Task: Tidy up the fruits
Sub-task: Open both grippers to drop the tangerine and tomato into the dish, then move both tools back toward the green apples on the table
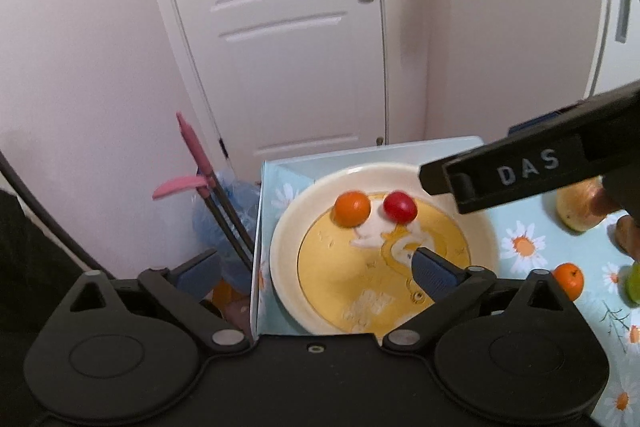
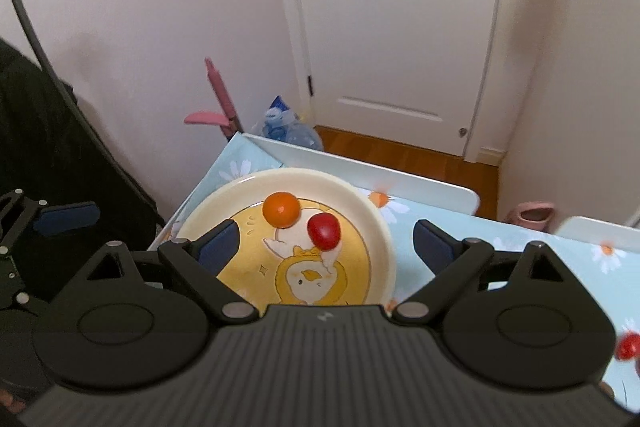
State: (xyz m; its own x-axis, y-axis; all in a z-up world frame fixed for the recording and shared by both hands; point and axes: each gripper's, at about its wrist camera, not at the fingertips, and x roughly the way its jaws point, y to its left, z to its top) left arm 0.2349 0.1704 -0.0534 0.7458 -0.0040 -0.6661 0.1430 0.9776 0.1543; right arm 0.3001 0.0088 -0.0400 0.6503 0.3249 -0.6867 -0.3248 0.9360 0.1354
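At the far left of the scene, beyond the table's corner, a pink-handled tool point(image 1: 192, 163) and a blue bag point(image 1: 232, 211) stand against the wall beside the white door point(image 1: 280, 27); they play no part in the sorting. Next comes the left gripper point(image 1: 316, 269), its jaws spread wide and empty, one blue pad off the table's edge and the other hanging over the plate point(image 1: 292, 227). The plate, cream-rimmed with a yellow cartoon duck in its well, sits near the table's far left corner on the daisy-print tablecloth point(image 1: 516, 227). Two fruits already lie on it at the far side of the well: a small orange point(image 1: 352, 209) on the left and a red fruit point(image 1: 400, 207) just beside it, near each other though whether they touch is hard to tell. The right gripper point(image 2: 324, 245) hovers above the same plate with its jaws released and nothing between them, the red fruit lying below the gap. Further right, fruit waits on the cloth: a yellowish pear-like fruit point(image 1: 580, 207), a second small orange point(image 1: 568, 281), a green fruit point(image 1: 634, 283) cut off by the frame edge, and, in the right wrist view, another red fruit point(image 2: 628, 346) near the table's near right. By this showing the task is roughly a third done, with at least four pieces left to gather onto the plate.
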